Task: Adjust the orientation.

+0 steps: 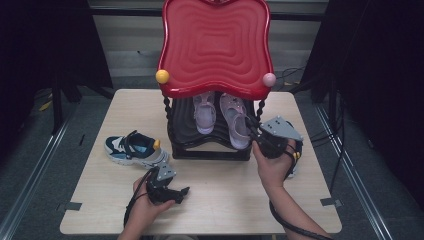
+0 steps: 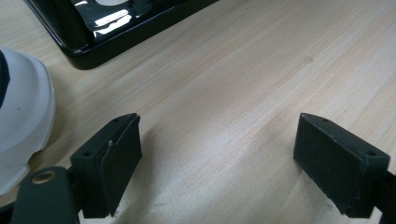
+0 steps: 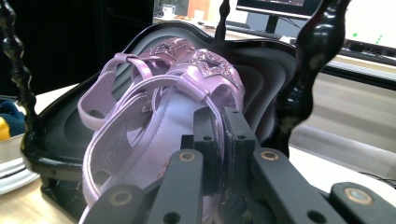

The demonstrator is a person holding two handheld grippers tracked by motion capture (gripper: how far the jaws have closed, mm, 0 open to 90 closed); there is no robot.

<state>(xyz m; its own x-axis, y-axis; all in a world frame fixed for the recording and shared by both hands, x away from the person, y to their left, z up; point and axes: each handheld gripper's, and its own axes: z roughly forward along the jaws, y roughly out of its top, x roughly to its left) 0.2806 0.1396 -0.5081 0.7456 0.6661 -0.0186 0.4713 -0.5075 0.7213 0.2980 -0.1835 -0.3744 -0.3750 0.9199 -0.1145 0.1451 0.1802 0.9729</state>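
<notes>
1. In the high view, a two-tier rack [image 1: 210, 145] with a red top shelf [image 1: 216, 47] is seen at the middle of the table [image 1: 225, 200]; two purple sandals are set on its black lower shelf.
2. The right gripper [image 1: 256, 136] is seen at the rack's front right corner, at the heel of the right-hand sandal [image 1: 235, 120].
3. The grip itself is made out in the right gripper view: the jaws are closed nearly together, pinching the heel strap of that sandal [image 3: 177, 116]. The second sandal [image 3: 140, 70] is seen just behind it.
4. The left gripper [image 1: 181, 192] is held low over the bare table, near the front edge, well apart from the rack.
5. In the left gripper view, the jaws are spread wide with nothing between them but wood.
6. A blue and white sneaker [image 1: 135, 148] is seen left of the rack in the high view; its white sole [image 2: 23, 126] is caught at the left edge of the left gripper view.
</notes>
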